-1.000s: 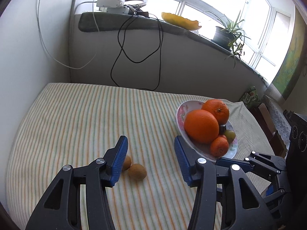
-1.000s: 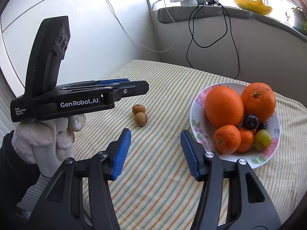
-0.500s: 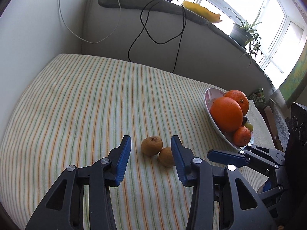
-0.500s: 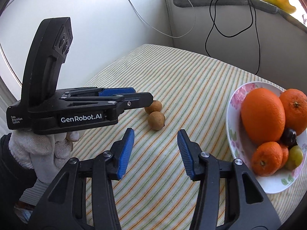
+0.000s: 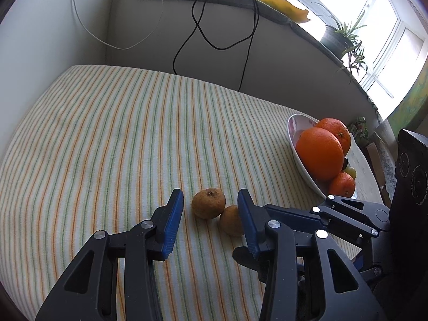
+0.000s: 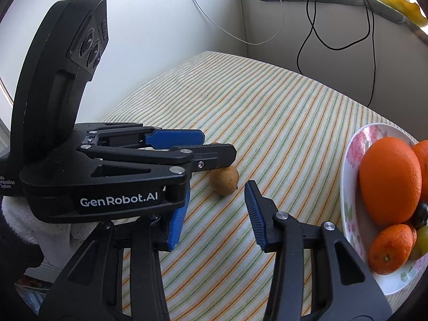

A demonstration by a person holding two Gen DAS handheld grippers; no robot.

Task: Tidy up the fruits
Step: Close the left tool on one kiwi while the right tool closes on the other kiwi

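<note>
Two small brown fruits lie touching on the striped tablecloth. In the left wrist view my open left gripper (image 5: 210, 211) has its blue pads on either side of the nearer-left fruit (image 5: 208, 203); the second fruit (image 5: 231, 220) sits against the right pad. In the right wrist view my open, empty right gripper (image 6: 216, 211) is just short of that second fruit (image 6: 224, 180); the left gripper (image 6: 176, 147) hides most of the other one. A floral plate (image 6: 347, 176) holds oranges (image 6: 390, 180), tangerines and small fruits at the right; it also shows in the left wrist view (image 5: 297, 139).
The table meets a white wall at left and back. Black and white cables (image 5: 214, 32) hang from the windowsill, which carries a yellow dish (image 5: 281, 5) and a potted plant (image 5: 339, 37). My right gripper's body (image 5: 347, 214) reaches in beside the left gripper.
Both grippers have moved forward and down toward the two brown fruits. The left gripper's pads now flank one fruit; the right gripper has closed in on the other.
</note>
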